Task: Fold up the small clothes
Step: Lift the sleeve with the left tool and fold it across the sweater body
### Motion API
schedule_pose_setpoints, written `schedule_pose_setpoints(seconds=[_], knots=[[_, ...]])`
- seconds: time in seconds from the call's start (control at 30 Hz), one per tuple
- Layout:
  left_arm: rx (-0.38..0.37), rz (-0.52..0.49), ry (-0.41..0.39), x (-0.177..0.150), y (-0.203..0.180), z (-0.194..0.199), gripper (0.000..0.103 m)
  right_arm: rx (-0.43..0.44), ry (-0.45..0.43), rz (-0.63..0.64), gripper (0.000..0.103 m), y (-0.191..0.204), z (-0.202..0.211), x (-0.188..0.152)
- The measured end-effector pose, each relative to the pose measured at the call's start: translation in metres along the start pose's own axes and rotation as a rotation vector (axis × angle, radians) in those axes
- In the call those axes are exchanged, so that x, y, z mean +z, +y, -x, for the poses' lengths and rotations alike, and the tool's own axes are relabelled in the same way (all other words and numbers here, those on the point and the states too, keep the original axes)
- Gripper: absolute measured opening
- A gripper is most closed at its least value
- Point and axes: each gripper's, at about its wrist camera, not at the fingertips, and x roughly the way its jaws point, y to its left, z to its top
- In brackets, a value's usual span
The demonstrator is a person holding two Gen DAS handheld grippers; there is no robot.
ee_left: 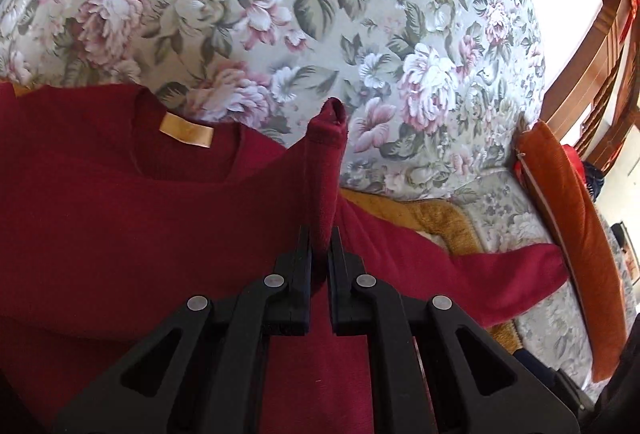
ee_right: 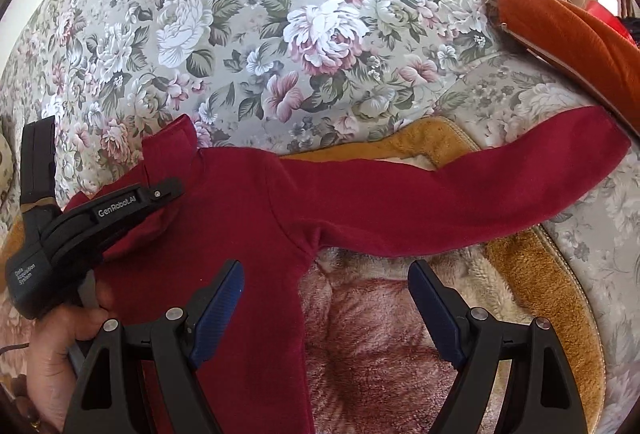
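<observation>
sofa: floral cushions (ee_right: 280,13) fill the top of both frames
blanket: fuzzy throw (ee_right: 380,334), lower middle
sweater: red sweater (ee_right: 360,201) spread mid-frame on it
left gripper (ee_left: 320,246): fingers pinching a sleeve cuff
right gripper (ee_right: 326,298): fingers wide, holding nothing
pillow: orange pillow (ee_right: 580,45), upper right

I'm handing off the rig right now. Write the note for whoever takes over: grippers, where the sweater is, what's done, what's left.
Left gripper: jaws shut on a sleeve of the red sweater, cuff lifted over the chest.
Right gripper: jaws open, empty, above the armpit and the fleece blanket.
Sweater lies on the blanket on the floral sofa; other sleeve lies stretched out toward the orange cushion.
Done: one sleeve partly folded in.
Left: lay it down, fold the other sleeve, fold the body.
</observation>
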Motion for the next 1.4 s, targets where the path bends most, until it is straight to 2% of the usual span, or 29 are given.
schedule_pose_setpoints(seconds=[0.27,0.37,0.43,0.5,0.6,0.7,0.73,0.8,0.83,0.87,0.93,1.0,1.07,1.13,1.2,1.23,1.33,1.4], knots=[[0.009,-0.008,0.102,-0.015,-0.009,-0.031,0.007,-0.006,0.013,-0.012,0.082,-0.002,-0.002,0.001],[0.001,-0.009,0.167,-0.019,-0.009,-0.038,0.016,-0.010,0.012,-0.019,0.082,-0.004,-0.002,0.001],[-0.009,-0.021,0.196,-0.021,-0.012,-0.032,0.033,-0.013,0.012,-0.039,0.082,-0.009,-0.003,0.002],[-0.035,-0.047,0.209,-0.023,-0.016,-0.018,0.042,-0.021,0.015,-0.063,0.082,-0.014,-0.003,0.003],[-0.050,-0.094,0.207,-0.020,-0.019,0.012,0.043,-0.036,0.016,-0.095,0.082,-0.022,-0.003,0.004],[0.004,-0.139,0.130,-0.005,-0.002,0.055,0.044,-0.037,0.018,-0.099,0.082,-0.023,-0.002,0.003],[0.049,-0.146,0.075,0.007,0.015,0.075,0.045,-0.035,0.020,-0.097,0.082,-0.022,-0.002,0.003],[0.170,-0.152,-0.005,0.024,0.045,0.095,0.045,-0.028,0.022,-0.092,0.082,-0.020,-0.002,0.002],[0.279,-0.125,-0.041,0.037,0.074,0.104,0.045,-0.024,0.023,-0.091,0.082,-0.018,-0.002,0.002],[0.320,-0.096,-0.045,0.044,0.091,0.107,0.045,-0.020,0.020,-0.090,0.082,-0.017,-0.001,0.002],[0.379,-0.026,-0.024,0.061,0.133,0.105,0.030,-0.018,0.011,-0.083,0.082,-0.013,0.000,0.003],[0.407,0.003,0.060,0.066,0.158,0.085,0.027,-0.017,0.014,-0.069,0.082,-0.008,-0.002,0.003],[0.484,0.029,0.117,0.061,0.177,0.066,0.027,-0.014,0.023,-0.058,0.082,-0.004,-0.005,0.002],[0.473,0.055,0.074,0.059,0.182,0.065,0.027,-0.015,0.032,-0.049,0.082,-0.001,-0.008,0.001],[0.484,0.058,0.075,0.059,0.180,0.064,0.027,-0.015,0.037,-0.047,0.082,-0.001,-0.010,0.001],[0.513,0.041,0.086,0.060,0.177,0.064,0.027,-0.019,0.034,-0.046,0.082,-0.002,-0.011,0.002],[0.528,0.013,0.106,0.061,0.162,0.068,0.027,-0.008,-0.002,-0.062,0.082,-0.007,-0.012,0.010],[0.510,0.026,0.077,0.058,0.154,0.078,0.027,0.020,-0.040,-0.027,0.082,0.000,-0.017,0.021]])
